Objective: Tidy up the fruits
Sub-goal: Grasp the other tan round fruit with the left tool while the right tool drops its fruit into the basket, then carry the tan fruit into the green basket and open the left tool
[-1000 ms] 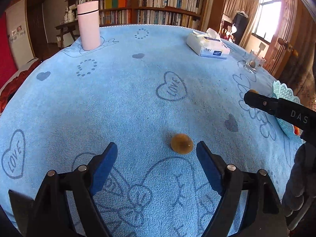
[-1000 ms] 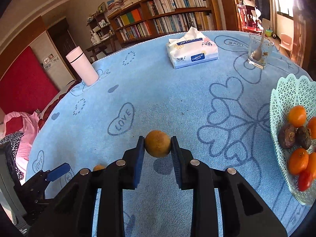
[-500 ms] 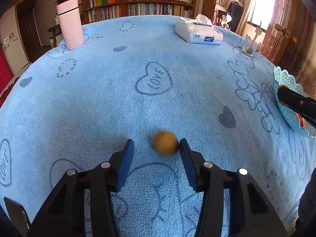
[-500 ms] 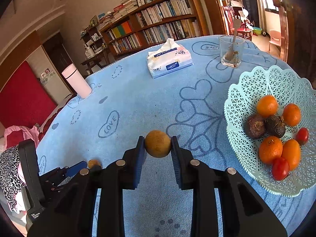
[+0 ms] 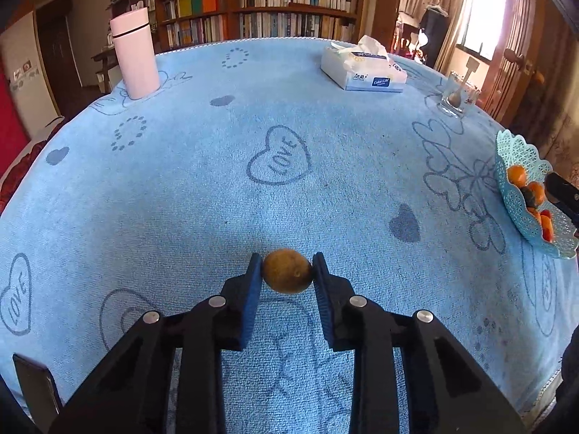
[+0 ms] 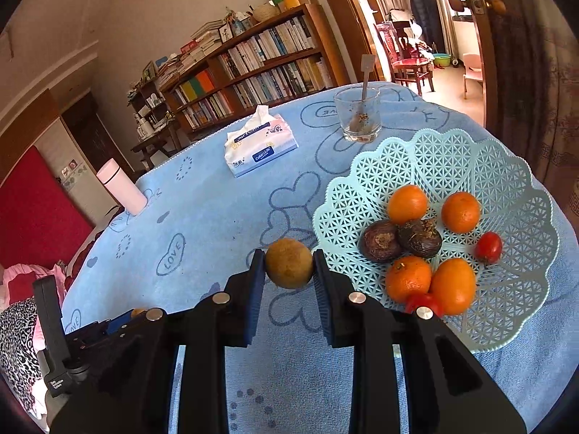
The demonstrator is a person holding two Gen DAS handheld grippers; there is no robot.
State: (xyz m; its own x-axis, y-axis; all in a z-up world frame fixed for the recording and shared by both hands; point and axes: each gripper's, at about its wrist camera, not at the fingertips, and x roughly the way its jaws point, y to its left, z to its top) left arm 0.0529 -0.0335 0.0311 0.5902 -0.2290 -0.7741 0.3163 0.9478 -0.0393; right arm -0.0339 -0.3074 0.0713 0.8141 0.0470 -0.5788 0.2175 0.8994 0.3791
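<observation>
The left gripper (image 5: 287,271) is clamped on a small brown round fruit (image 5: 287,270), its blue pads pressing the fruit from both sides low over the blue tablecloth (image 5: 202,195); whether the fruit rests on the cloth or sits just above it cannot be told from this view. Beyond it on the cloth lies a heart print with the word LOVE, farther off a pink cylindrical bottle (image 5: 134,58) stands upright at the far left, a tissue box (image 5: 363,72) lies at the far middle, and a drinking glass (image 5: 454,99) with a spoon in it stands toward the right. At the right edge of the left wrist view, the pale green lattice fruit basket (image 5: 514,166) shows with orange fruit inside. The right gripper (image 6: 288,268) holds a second brown fruit (image 6: 288,267) squeezed between its pads, clear of the cloth and just beside the near left rim of the basket (image 6: 452,159), not over it. In the basket lie four oranges (image 6: 407,204), two dark brown wrinkled fruits (image 6: 381,241) touching each other in the middle, and two small red tomatoes (image 6: 488,247), one near the right side and one at the near edge partly hidden behind the gripper's finger. The glass (image 6: 358,117) stands just behind the basket, the tissue box (image 6: 258,146) to its left, and the pink bottle (image 6: 121,188) well apart at the far left. The left gripper (image 6: 126,320) shows low at the left of this view.
</observation>
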